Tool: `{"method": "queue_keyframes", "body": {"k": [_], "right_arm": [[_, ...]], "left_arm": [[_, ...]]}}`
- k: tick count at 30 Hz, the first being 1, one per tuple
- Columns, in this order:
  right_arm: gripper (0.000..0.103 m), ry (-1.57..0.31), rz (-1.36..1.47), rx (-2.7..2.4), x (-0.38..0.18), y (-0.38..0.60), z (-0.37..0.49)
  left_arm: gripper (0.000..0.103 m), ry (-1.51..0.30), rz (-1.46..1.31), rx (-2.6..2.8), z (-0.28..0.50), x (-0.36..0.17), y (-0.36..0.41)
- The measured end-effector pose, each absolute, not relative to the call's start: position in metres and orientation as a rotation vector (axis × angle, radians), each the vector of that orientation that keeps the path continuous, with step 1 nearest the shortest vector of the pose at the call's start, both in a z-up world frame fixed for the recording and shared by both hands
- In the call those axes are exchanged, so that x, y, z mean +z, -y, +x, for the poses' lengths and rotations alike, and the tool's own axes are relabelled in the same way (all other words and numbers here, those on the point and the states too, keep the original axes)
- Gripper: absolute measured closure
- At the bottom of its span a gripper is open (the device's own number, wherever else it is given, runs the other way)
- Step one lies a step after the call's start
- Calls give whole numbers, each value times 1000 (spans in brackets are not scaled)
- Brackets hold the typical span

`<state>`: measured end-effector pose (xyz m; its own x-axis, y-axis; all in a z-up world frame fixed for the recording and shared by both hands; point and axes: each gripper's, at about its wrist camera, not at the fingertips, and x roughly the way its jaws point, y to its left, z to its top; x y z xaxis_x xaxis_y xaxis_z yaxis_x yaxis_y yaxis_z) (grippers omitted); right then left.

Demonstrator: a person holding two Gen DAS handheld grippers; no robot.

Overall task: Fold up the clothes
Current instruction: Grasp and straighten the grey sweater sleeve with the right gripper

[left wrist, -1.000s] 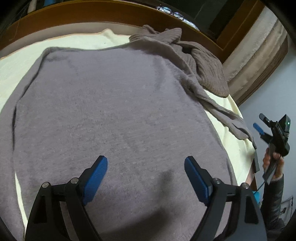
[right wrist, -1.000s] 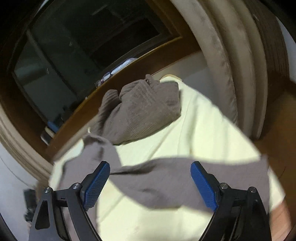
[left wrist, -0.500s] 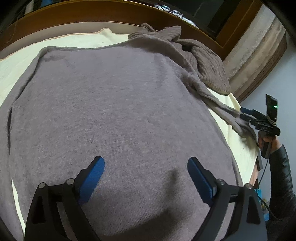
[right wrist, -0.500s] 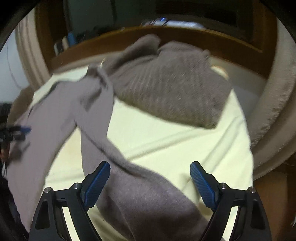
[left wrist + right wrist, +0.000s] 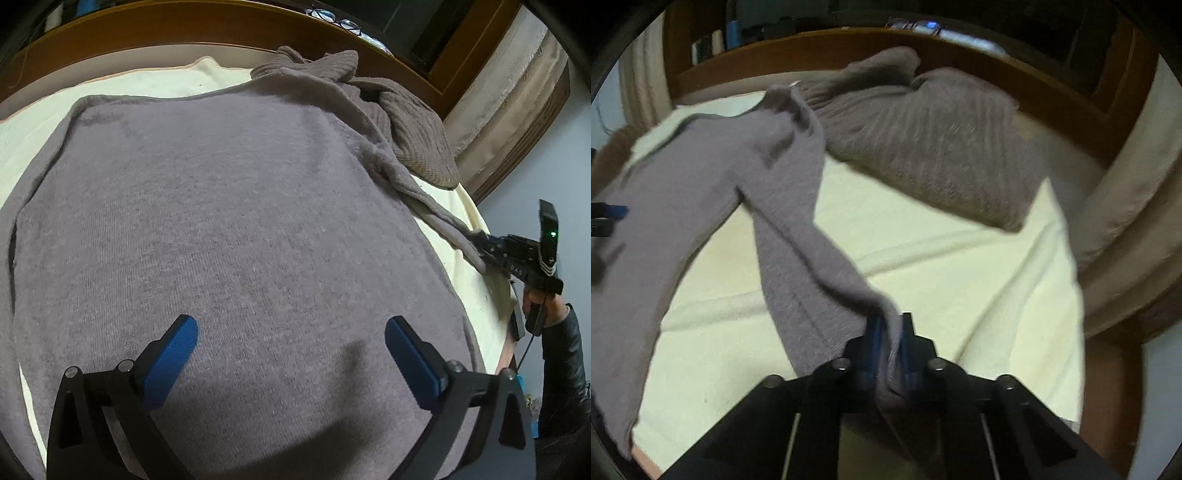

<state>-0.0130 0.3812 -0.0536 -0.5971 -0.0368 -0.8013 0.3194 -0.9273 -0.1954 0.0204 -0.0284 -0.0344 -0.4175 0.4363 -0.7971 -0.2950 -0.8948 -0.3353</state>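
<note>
A grey-mauve sweater point(image 5: 229, 221) lies spread flat on a cream blanket point(image 5: 29, 125). My left gripper point(image 5: 291, 339) is open and empty, hovering over the sweater's lower body. The sweater's right sleeve point(image 5: 798, 258) runs out toward my right gripper point(image 5: 890, 325), which is shut on the sleeve's cuff end. In the left wrist view the right gripper point(image 5: 484, 243) pinches the sleeve point(image 5: 436, 218) near the bed's right edge.
A brown ribbed knit garment point(image 5: 934, 147) lies bunched at the head of the bed, also seen in the left wrist view point(image 5: 413, 125). A wooden headboard point(image 5: 147, 26) runs behind it. A beige curtain point(image 5: 1126, 206) hangs on the right.
My right gripper came down onto the sleeve's end and shut on it; it was open before. My left gripper stayed open over the sweater and moved only slightly.
</note>
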Motion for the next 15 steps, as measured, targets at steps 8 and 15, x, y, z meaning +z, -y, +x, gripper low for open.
{"method": "queue_keyframes", "body": {"k": [8, 15], "right_arm": [[97, -716, 842, -2908, 14, -338, 20], [96, -434, 949, -2669, -25, -306, 61]], "left_arm": [[1, 234, -1362, 2324, 23, -34, 35], [1, 248, -1364, 2325, 27, -35, 43]]}}
